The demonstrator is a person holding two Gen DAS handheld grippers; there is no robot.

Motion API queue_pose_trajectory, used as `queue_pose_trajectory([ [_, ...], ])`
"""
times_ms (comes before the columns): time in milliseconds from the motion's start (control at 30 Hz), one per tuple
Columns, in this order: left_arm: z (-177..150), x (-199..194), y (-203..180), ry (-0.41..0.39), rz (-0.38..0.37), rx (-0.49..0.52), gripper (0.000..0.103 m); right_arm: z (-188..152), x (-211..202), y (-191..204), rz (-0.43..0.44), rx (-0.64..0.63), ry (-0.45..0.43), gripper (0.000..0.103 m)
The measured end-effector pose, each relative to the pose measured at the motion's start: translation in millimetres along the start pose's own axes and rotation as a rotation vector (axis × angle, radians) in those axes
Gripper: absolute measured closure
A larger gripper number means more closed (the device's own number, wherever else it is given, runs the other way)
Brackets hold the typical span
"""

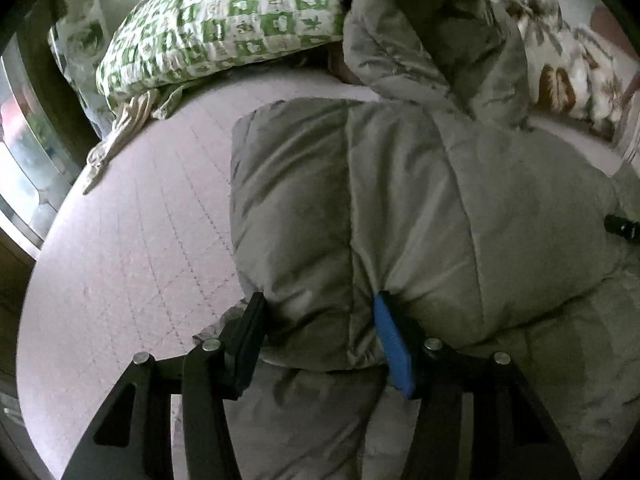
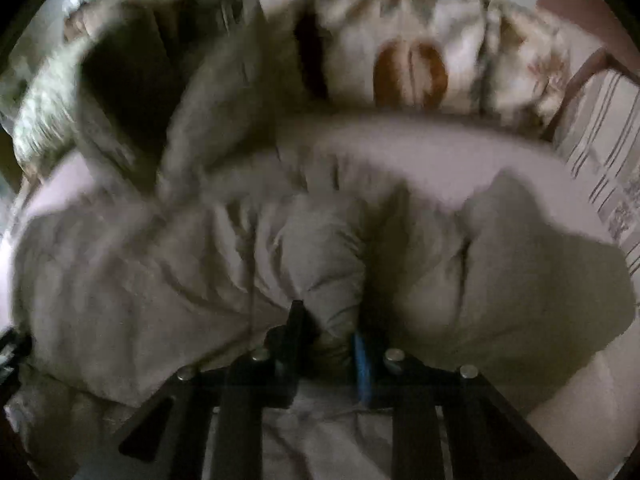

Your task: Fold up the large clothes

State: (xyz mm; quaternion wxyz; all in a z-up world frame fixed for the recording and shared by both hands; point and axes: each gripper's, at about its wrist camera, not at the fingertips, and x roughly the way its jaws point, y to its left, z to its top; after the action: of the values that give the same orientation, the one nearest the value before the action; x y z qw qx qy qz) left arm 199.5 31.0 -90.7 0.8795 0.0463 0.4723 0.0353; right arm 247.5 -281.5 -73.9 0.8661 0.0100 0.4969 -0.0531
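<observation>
A puffy grey-beige down jacket [image 1: 420,200] with a fur-trimmed hood [image 1: 432,32] lies on the bed, its lower part doubled over the rest. My left gripper [image 1: 320,314] is shut on a thick padded fold near the jacket's left edge, with fabric bulging between the black finger [image 1: 250,332] and the blue pad [image 1: 394,344]. In the blurred right wrist view, my right gripper [image 2: 328,330] is shut on a narrow bunched fold of the jacket [image 2: 160,264]. The hood [image 2: 132,80] lies open at the upper left there.
A pale pink quilted bed cover [image 1: 132,232] shows to the jacket's left. A green-and-white patterned pillow [image 1: 224,28] lies at the head, a floral quilt [image 1: 568,68] beyond the hood. A window [image 1: 20,160] is past the bed's left edge. Striped fabric [image 2: 600,148] lies at the right.
</observation>
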Motion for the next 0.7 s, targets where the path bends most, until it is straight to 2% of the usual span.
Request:
queue_pose_trajectory([
  [67,-3.1,0.1,-1.1,-0.008,0.018,0.015,0.047,-8.0,11.7,-1.4,0.006,-0.011,-0.003,0.075],
  [133,-2.0,0.8,2.9,-0.012,0.017,0.018,0.046,-12.5,3.0,-3.4,0.013,-0.008,-0.041,0.071],
  [200,-0.5,-2.5,5.9,-0.015,0.016,0.007,0.042,-18.5,-13.2,-15.5,0.034,0.038,-0.063,0.045],
  [233,-0.1,-5.1,6.6,-0.018,0.036,-0.002,0.034,-23.0,-23.9,-24.6,0.057,0.059,-0.086,0.026],
  [267,0.2,-8.5,6.4,-0.023,0.058,-0.011,0.029,-23.3,-32.6,-31.7,0.075,0.070,-0.105,0.026],
  [400,1.1,-32.0,-0.4,-0.074,0.058,-0.030,0.028,-37.2,-73.1,-74.7,0.090,0.108,-0.152,0.026],
  [467,1.4,-42.5,-6.7,-0.103,0.046,-0.025,0.022,-44.0,-80.2,-107.2,0.069,0.162,-0.142,0.026],
  [567,0.2,-47.6,-13.8,-0.128,0.061,-0.007,0.021,-47.4,-84.9,-154.6,0.005,0.248,-0.127,0.026],
  [633,-1.9,-34.4,-19.8,-0.084,0.071,0.027,0.021,-59.8,-87.8,-201.6,-0.049,0.325,-0.111,0.026],
  [700,-5.8,-7.9,-23.3,0.019,0.078,0.060,0.021,-75.1,-87.8,-250.9,-0.088,0.437,-0.091,0.026],
])
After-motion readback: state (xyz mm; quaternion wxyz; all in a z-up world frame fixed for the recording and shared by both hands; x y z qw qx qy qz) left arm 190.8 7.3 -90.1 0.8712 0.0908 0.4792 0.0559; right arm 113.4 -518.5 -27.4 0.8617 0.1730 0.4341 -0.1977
